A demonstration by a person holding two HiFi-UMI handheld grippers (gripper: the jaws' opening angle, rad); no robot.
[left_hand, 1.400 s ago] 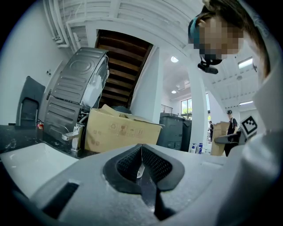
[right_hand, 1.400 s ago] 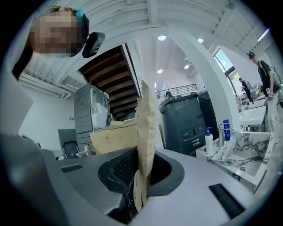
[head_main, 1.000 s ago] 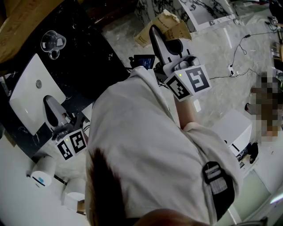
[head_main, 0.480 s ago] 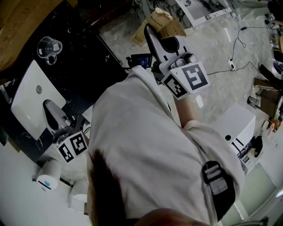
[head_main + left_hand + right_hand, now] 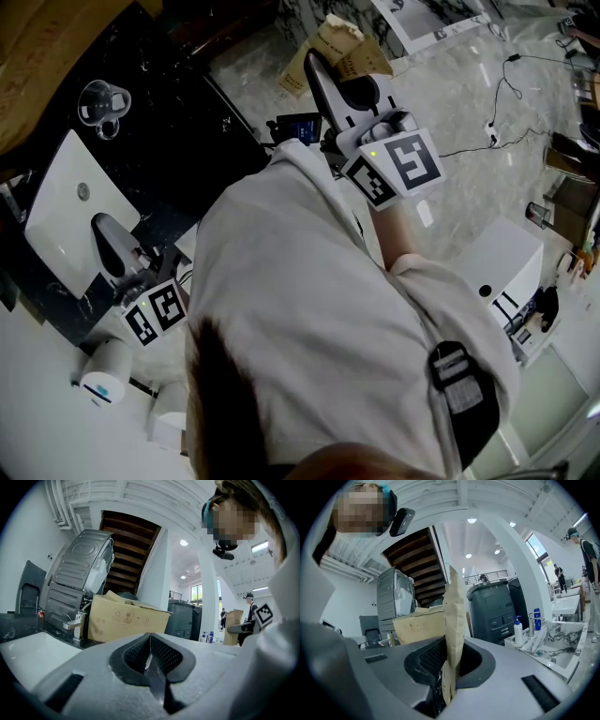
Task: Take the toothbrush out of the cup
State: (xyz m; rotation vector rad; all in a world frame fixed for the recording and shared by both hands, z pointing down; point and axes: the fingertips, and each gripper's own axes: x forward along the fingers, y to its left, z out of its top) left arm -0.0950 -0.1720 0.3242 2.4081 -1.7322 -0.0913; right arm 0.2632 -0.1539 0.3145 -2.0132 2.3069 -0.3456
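A: Nearest first: what are the jaws doing?

B: The left gripper (image 5: 150, 643) has its jaws pressed together with nothing between them. The right gripper (image 5: 451, 660) is pinching a flat piece of brown paper (image 5: 454, 606), which stands up out of the jaws edge-on.

A: And the toothbrush?

B: It is in neither set of jaws, and I can't pick it out in any view. The only cup (image 5: 97, 96) is a clear glass one on the black counter (image 5: 187, 131). It sits out past the left jaw tips, on the far side of the white basin (image 5: 56, 220), and well away from the right jaws. From above it is too small to tell whether a brush stands in it.

A: How would it handle?

B: My guess is light and stiff, with a slim, smooth handle that could slip or swing between the pads. I'd pinch the handle just above the cup's rim and draw it straight up. The glass looks light and breakable, so a sideways pull could tip it.

A: Any other containers?

B: Farther ahead of the left jaws is a cardboard box (image 5: 126, 620) with loose flaps and its contents hidden. Far off to the right of the right jaws are pump bottles (image 5: 518, 631).
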